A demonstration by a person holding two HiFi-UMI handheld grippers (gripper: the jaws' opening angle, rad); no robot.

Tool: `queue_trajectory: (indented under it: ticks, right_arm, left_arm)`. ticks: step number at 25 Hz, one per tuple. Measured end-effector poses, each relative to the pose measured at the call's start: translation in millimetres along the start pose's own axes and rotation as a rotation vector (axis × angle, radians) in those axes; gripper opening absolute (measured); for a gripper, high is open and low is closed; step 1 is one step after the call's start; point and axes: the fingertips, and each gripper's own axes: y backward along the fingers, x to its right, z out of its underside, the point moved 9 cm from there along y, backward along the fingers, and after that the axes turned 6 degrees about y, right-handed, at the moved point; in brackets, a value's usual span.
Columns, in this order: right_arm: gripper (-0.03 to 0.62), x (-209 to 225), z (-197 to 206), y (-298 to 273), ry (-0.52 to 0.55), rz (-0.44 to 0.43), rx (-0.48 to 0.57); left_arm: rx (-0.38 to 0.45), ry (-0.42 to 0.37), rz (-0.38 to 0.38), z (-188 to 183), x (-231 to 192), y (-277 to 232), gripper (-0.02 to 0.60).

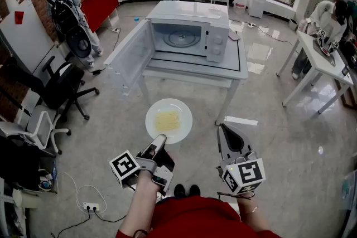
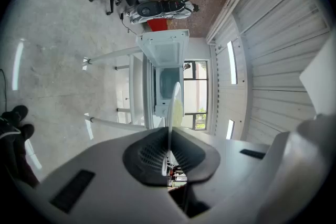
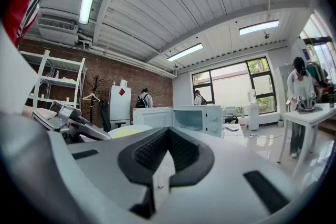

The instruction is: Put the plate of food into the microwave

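The white table (image 1: 237, 67) is carrying the white microwave (image 1: 192, 30). Its door (image 1: 131, 56) is hanging wide open to the left, showing the round glass turntable (image 1: 181, 37) lying in the cavity. In front of the table, over the floor (image 1: 290, 136) and well short of the microwave, the white plate (image 1: 185, 110) is carrying a flat patch of pale yellow food (image 1: 167, 120).

The left hand-held gripper (image 1: 161, 139) is clamping the plate's near rim with its jaws closed on the edge, so the plate is jutting out ahead of it toward the open microwave. The right hand-held gripper (image 1: 223, 130) is hovering to the plate's right, apart from it, with its jaws together and nothing between them.

The left gripper view is showing the plate edge-on, running out from between the dark pads (image 2: 149, 152) with the microwave's opening behind it. Only the head view is showing the food from above. The right gripper view is catching just a sliver of the plate at lower left, with the microwave beyond it.
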Motion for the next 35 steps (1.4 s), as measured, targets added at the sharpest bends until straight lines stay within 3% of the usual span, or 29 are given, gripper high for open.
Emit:
queue_trajectory:
  ticks: [15,23,35]
  right_arm:
    - [0.014,9,7,-7,-0.008,-0.001,-0.015]
    - [0.015,23,13,-7,-0.021,-0.061,-0.015]
    - [0.015,44,20,-60,-0.017,-0.065,-0.023]
  left_arm:
    - [-0.006,-0.015,-0.010,0,-3,-15,0.020]
    - [0.018,-0.030,-0.022,2,-1,-27,0.020]
    - [0.037,-0.044,-0.009,-37,8,-74,0.020]
